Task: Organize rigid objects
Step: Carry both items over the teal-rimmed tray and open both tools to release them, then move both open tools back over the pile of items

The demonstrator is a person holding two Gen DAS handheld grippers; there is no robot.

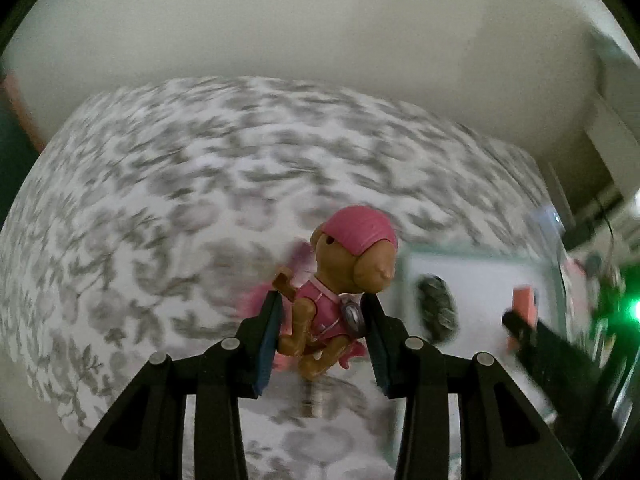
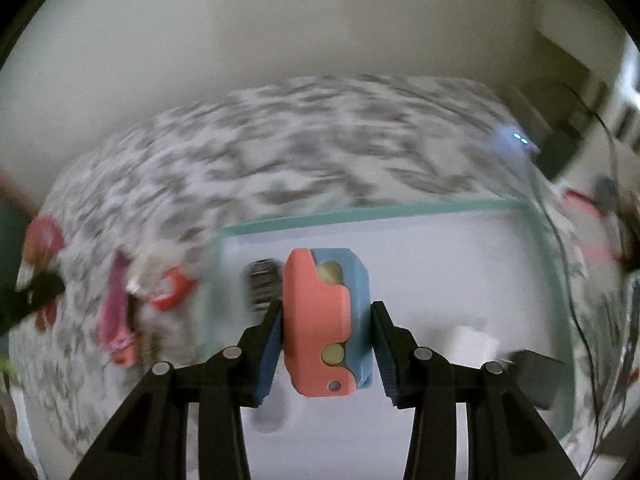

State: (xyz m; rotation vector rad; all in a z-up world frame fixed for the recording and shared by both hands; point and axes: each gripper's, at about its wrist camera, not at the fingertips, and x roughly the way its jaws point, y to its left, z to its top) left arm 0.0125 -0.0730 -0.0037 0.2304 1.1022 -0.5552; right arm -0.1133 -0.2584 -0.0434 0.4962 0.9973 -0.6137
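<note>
My left gripper [image 1: 323, 299] is shut on a brown toy dog [image 1: 352, 264] with a pink cap and pink vest, held above the leaf-patterned cloth [image 1: 160, 200]. My right gripper [image 2: 326, 309] is shut on a salmon-and-blue block [image 2: 316, 320] with round brass spots, over a white tray with a teal rim [image 2: 360, 211]. A dark ridged piece [image 2: 262, 284] lies in the tray's left part. In the left wrist view the tray [image 1: 480, 258] sits to the right, with the dark ridged piece [image 1: 436, 308] in it and the salmon block [image 1: 524, 304] in the other gripper.
On the patterned cloth [image 2: 280, 152] left of the tray lie a pink item [image 2: 116, 308] and a red item [image 2: 172, 288], both blurred. A dark grey object [image 2: 536, 376] and a white piece [image 2: 472, 340] sit in the tray's right part. Cables [image 2: 576, 280] run along the right side.
</note>
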